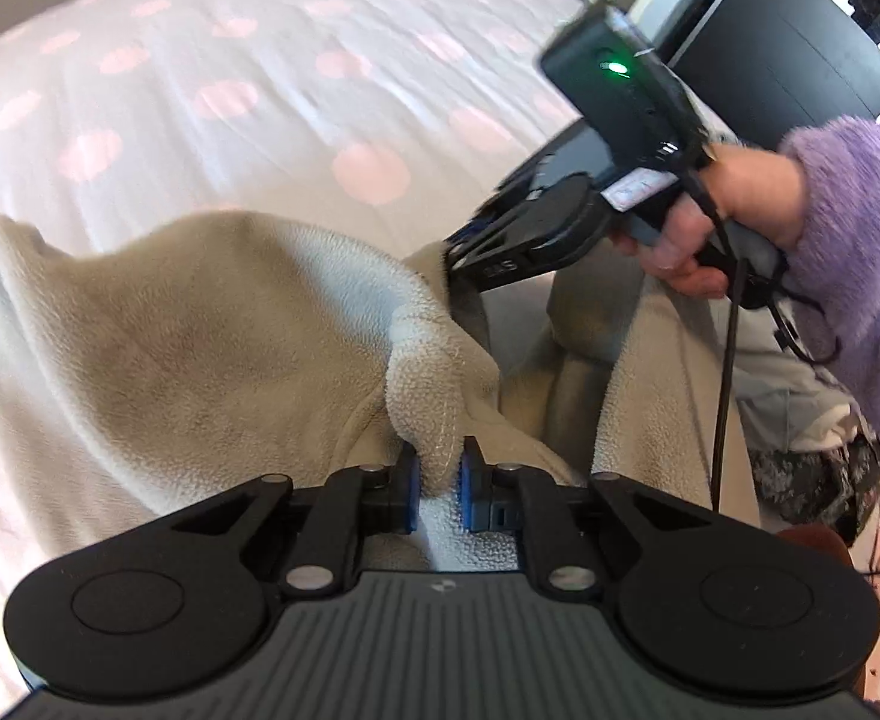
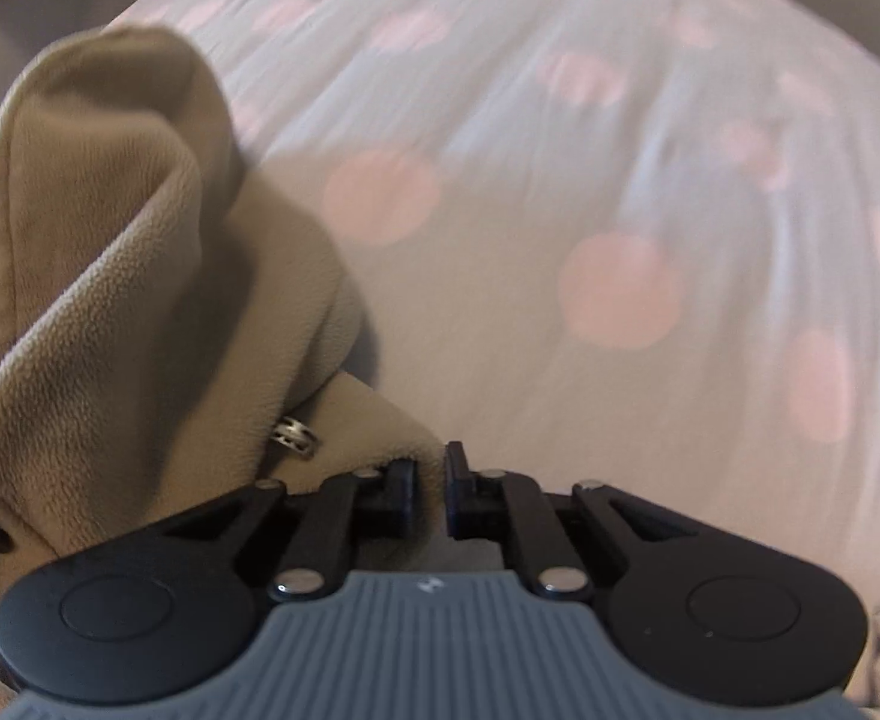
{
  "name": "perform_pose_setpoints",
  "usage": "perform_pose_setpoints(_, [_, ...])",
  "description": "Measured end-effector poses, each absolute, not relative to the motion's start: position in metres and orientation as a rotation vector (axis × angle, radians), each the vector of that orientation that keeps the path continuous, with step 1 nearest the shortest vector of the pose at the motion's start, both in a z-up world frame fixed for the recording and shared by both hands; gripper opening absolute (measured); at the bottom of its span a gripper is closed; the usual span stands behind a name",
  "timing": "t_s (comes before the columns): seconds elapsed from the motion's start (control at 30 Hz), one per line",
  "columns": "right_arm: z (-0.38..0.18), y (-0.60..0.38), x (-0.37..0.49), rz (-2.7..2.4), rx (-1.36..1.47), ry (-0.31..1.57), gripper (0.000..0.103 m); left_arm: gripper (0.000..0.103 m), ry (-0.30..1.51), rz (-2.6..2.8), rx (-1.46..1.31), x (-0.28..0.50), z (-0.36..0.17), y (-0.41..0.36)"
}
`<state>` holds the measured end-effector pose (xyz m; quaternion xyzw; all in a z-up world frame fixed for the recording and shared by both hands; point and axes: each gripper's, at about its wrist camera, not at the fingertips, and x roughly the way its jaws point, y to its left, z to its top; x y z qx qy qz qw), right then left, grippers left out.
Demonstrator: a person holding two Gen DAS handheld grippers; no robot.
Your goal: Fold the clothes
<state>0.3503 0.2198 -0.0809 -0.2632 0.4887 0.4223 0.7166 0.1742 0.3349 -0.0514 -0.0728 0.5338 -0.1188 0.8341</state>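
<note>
A beige fleece garment (image 1: pixel 188 324) hangs lifted over the bed. My left gripper (image 1: pixel 440 468) is shut on a bunched fold of the fleece between its blue pads. The right gripper (image 1: pixel 470 267) shows in the left wrist view, held in a hand, its fingers pinching another edge of the same fleece just beyond. In the right wrist view the right gripper (image 2: pixel 431 474) has its jaws nearly closed on a thin fleece edge (image 2: pixel 380 420). The rest of the garment (image 2: pixel 110 276) bulges up to the left, with a metal zipper pull (image 2: pixel 296 438) showing.
A white bedspread with pink dots (image 1: pixel 260 78) (image 2: pixel 590 210) lies under everything. A dark cabinet (image 1: pixel 800 48) stands beyond the bed at the right. The person's purple sleeve (image 1: pixel 860 252) and a black cable (image 1: pixel 725 390) are at the right.
</note>
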Motion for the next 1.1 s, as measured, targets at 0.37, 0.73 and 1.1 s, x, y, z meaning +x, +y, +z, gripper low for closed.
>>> perform_pose_setpoints(0.37, [0.086, 0.167, 0.412, 0.485, -0.430, 0.617, 0.009, 0.010, 0.963, -0.034, -0.110, 0.211, 0.017, 0.385])
perform_pose_setpoints(0.73, [0.157, 0.097, 0.518, 0.047, -0.367, 0.441, 0.009, 0.010, 1.063, 0.301, -0.117, 0.284, -0.036, 0.473])
perform_pose_setpoints(1.1, [0.117, -0.050, 0.557, -0.467, -0.409, 0.416, 0.009, 0.010, 0.929, 0.237, -0.178, 0.353, -0.051, 0.476])
